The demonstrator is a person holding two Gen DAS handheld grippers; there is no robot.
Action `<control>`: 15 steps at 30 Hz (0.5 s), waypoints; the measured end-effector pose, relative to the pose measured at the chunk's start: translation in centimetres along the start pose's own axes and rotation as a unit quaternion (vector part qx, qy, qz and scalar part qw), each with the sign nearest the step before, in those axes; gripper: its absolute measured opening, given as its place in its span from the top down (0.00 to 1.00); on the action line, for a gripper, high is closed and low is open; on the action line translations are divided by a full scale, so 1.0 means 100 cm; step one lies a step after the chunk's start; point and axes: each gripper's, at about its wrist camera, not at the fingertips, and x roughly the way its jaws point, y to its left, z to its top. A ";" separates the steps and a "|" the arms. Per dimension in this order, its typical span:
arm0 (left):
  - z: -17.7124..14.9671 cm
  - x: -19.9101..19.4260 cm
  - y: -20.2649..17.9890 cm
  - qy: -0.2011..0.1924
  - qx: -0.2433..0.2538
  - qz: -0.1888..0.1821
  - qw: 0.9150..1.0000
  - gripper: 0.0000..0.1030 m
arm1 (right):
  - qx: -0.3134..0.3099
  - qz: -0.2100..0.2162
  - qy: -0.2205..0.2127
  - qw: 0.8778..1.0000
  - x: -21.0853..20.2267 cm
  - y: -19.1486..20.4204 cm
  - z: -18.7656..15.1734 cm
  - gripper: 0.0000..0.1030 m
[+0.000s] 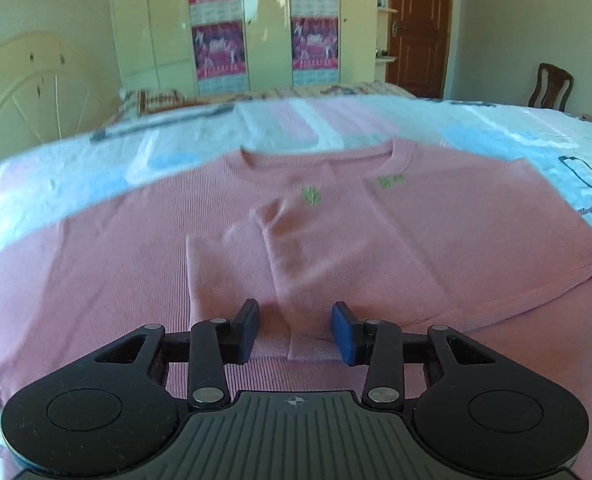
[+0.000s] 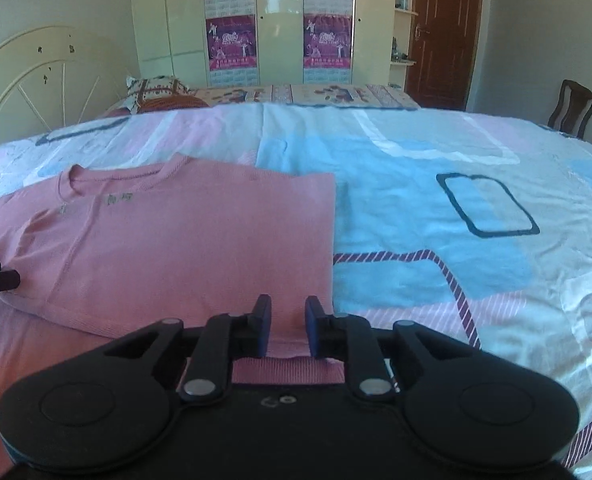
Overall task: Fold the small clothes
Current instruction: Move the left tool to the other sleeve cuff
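Observation:
A pink knit sweater (image 1: 336,232) with small green marks below the collar lies flat on the bed, collar at the far side, both sides folded in over the body. It also shows in the right wrist view (image 2: 184,248). My left gripper (image 1: 295,330) is open, its fingers either side of a folded sleeve cuff at the sweater's near hem. My right gripper (image 2: 288,326) is partly open, its fingers straddling the sweater's near right corner just above the fabric.
The bed sheet (image 2: 436,208) is patterned in blue, pink and white. A white metal headboard (image 2: 28,92) is at the left. A wardrobe (image 2: 280,20), a brown door (image 2: 444,32) and a wooden chair (image 2: 572,108) stand beyond.

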 end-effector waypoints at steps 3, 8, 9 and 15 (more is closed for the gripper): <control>0.008 -0.004 0.000 0.003 -0.007 0.007 1.000 0.61 | -0.023 -0.014 0.027 0.999 0.013 0.007 -0.006 0.87; 0.002 0.000 0.013 0.014 -0.018 0.009 1.000 0.58 | -0.020 -0.020 0.009 1.000 -0.002 0.013 -0.001 0.83; 0.002 0.000 0.013 0.014 -0.013 0.008 1.000 0.58 | -0.020 -0.023 0.035 0.999 0.007 0.014 -0.004 0.83; 0.001 -0.026 0.041 -0.001 -0.051 0.023 0.998 0.57 | 0.014 -0.023 0.015 1.000 -0.006 0.017 0.001 0.81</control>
